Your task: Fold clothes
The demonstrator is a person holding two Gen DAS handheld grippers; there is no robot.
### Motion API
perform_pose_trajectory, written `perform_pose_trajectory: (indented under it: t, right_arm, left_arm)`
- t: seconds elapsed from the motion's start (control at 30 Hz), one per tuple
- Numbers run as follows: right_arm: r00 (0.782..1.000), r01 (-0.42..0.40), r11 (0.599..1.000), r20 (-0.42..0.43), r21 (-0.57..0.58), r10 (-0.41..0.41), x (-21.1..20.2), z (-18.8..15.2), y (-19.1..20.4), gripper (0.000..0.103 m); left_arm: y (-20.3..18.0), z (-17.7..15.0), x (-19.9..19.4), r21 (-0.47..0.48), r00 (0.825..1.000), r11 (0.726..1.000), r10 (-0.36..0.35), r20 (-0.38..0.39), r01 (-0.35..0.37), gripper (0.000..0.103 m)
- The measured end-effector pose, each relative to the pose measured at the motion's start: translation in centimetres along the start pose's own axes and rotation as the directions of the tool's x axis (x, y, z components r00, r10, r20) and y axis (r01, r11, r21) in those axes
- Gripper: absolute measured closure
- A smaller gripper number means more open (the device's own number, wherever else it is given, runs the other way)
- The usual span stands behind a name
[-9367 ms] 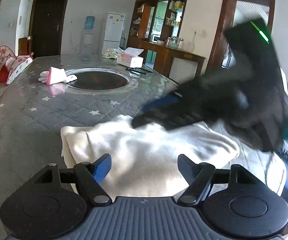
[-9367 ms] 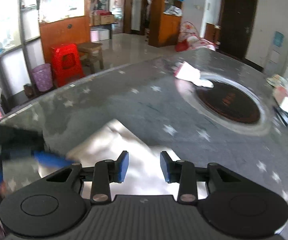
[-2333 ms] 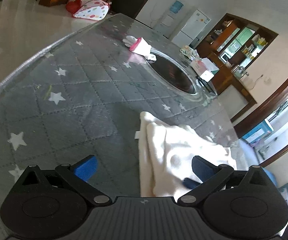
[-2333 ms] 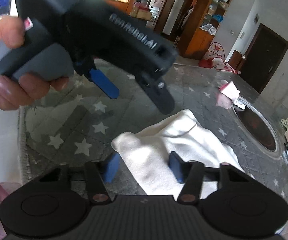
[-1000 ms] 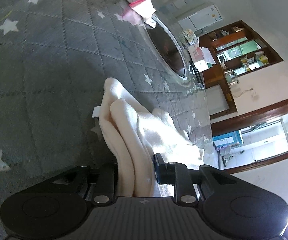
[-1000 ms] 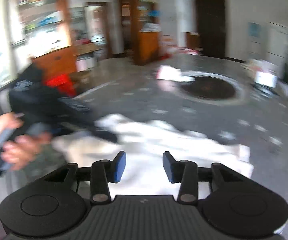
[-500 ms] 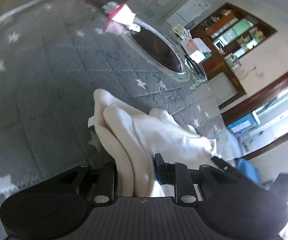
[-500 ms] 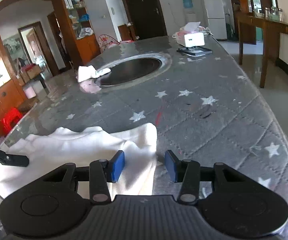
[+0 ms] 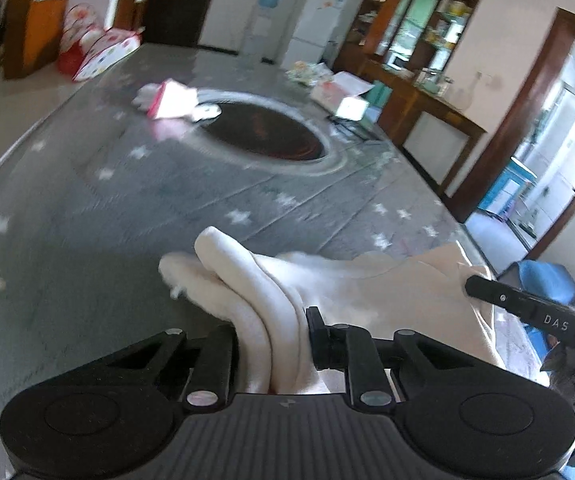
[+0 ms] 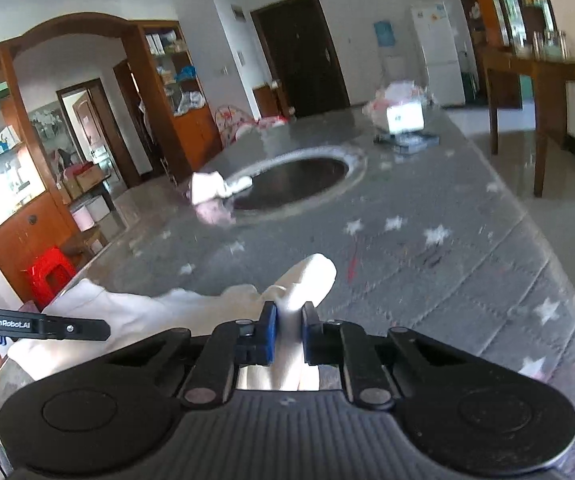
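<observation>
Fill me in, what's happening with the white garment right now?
A person is folding a cream-white garment on a grey star-patterned table, holding a two-finger gripper in each hand. The left gripper is shut on a thick bunch of folded layers at one end. The right gripper is shut on a narrower pinch at the other end. The cloth spans between them, bunched rather than flat. The fold looks mid-way, not yet laid down.

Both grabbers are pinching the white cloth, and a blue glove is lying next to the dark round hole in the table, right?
Almost. Both the left gripper and right gripper do pinch the white cloth. But the glove beside the dark round hole is pink and white, not blue, as the left wrist view shows.
</observation>
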State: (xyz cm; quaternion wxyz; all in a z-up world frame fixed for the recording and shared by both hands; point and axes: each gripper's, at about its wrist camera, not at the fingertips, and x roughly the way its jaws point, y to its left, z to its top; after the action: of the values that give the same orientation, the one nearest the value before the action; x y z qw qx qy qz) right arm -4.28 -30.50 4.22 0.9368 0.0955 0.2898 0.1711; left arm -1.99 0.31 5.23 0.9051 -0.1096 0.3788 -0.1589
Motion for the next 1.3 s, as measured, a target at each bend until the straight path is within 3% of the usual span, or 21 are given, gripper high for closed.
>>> perform_pose_trajectory:
  t: [0.2,0.47,0.63,0.83,0.97,1.07,1.1,1.13,1.2,1.3]
  right_arm:
    - [0.996,0.062,0.997,0.061,-0.038,-0.059,-2.5,2.3,-0.4,0.096]
    - [0.979,0.162,0.984,0.141,-0.075,-0.150,-4.3,6.1,-2.1,0.096]
    - [0.960,0.232,0.970,0.178,-0.078,-0.215,-4.1,8.3,-3.8,0.096]
    - [0.945,0.296,0.954,0.162,-0.045,-0.285,-2.3,8.9,-6.5,0.096]
    - [0.944,0.320,0.947,0.091,-0.016,-0.317,0.5,7.7,-8.3,0.095]
    - [0.941,0.338,0.941,0.020,-0.019,-0.337,2.7,6.3,-9.1,0.093]
    - [0.938,0.345,0.938,-0.005,-0.029,-0.345,3.5,5.8,-9.3,0.092]
    - [0.937,0.349,0.937,-0.006,-0.032,-0.349,3.6,5.7,-9.3,0.092]
    - [0.935,0.355,0.934,0.004,-0.033,-0.355,3.7,5.6,-9.4,0.092]
    - [0.935,0.355,0.934,0.024,-0.036,-0.354,3.7,5.8,-9.3,0.091]
  left_arm:
    - [-3.1,2.0,0.8,0.087,0.999,0.996,-0.031,0.026,0.028,0.085]
    - [-6.6,6.1,3.0,0.134,0.995,0.988,-0.085,0.052,0.078,0.085]
    - [-8.8,8.6,5.1,0.154,0.992,0.982,-0.117,0.056,0.108,0.085]
    - [-10.3,9.4,8.9,0.177,0.995,0.980,-0.100,0.029,0.093,0.084]
    - [-9.7,8.3,12.2,0.184,0.997,0.981,-0.063,-0.041,0.069,0.079]
    - [-8.9,7.3,14.2,0.193,0.995,0.981,-0.011,-0.098,0.029,0.068]
    - [-8.5,7.1,14.5,0.198,0.994,0.980,0.009,-0.107,0.012,0.059]
    - [-8.1,7.1,14.4,0.197,0.995,0.980,0.025,-0.101,-0.004,0.051]
    - [-7.3,7.0,14.4,0.196,0.994,0.980,0.056,-0.090,-0.038,0.045]
    - [-7.1,7.4,13.5,0.206,0.995,0.975,0.092,-0.047,-0.080,0.045]
